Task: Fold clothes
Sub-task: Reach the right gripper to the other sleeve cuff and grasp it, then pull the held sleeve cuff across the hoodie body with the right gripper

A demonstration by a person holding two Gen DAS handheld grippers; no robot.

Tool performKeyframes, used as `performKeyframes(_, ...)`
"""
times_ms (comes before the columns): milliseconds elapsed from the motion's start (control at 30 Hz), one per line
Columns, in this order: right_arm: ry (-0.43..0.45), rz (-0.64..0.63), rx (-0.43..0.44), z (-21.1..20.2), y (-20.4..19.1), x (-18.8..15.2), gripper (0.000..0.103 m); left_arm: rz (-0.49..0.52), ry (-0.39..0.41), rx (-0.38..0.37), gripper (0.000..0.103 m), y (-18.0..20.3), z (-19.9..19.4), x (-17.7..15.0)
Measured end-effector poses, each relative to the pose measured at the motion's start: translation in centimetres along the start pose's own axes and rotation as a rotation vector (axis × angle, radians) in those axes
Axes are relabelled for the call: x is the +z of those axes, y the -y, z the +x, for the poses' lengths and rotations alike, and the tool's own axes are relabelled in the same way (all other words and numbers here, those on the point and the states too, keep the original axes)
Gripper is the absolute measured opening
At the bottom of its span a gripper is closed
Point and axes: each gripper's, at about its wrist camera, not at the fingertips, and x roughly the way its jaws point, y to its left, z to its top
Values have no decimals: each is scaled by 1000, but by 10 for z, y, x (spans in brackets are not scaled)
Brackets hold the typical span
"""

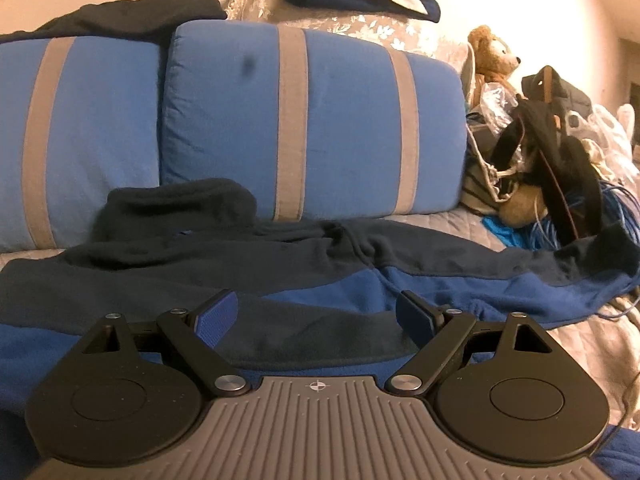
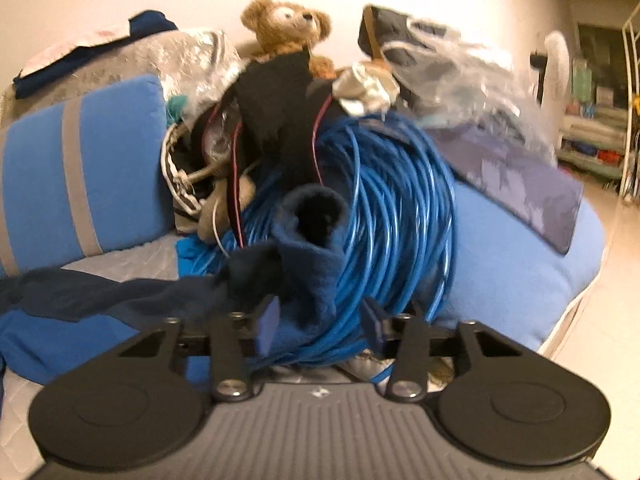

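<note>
Left wrist view: we see the navy and royal-blue fleece jacket (image 1: 304, 280) spread flat on the grey quilted sofa seat (image 1: 580, 344), its hood bunched against the blue cushions with grey stripes (image 1: 312, 128). Our left claw (image 1: 316, 316) hangs over the fleece, jaws wide apart and empty. In the right wrist view, the jacket's sleeve cuff (image 2: 312, 240) stands up against a coil of bright blue cable (image 2: 392, 208); our right claw (image 2: 320, 320) gapes open just before it, gripping nothing. A brown teddy bear (image 2: 284, 24) tops the clutter behind.
</note>
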Motion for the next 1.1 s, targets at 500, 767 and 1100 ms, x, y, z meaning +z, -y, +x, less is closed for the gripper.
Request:
performKeyframes(500,-49,-46,-18,29,-17,13,8,-19,7,33,87,-6,2,0)
performKeyframes(767,-29,-19,76,-3,-59,42,7,-31,25,50,87,-7,3,2)
performKeyframes(1100,-46,-60,201,-25,-128,46,7,-106,49,41,87,-20,-3,8)
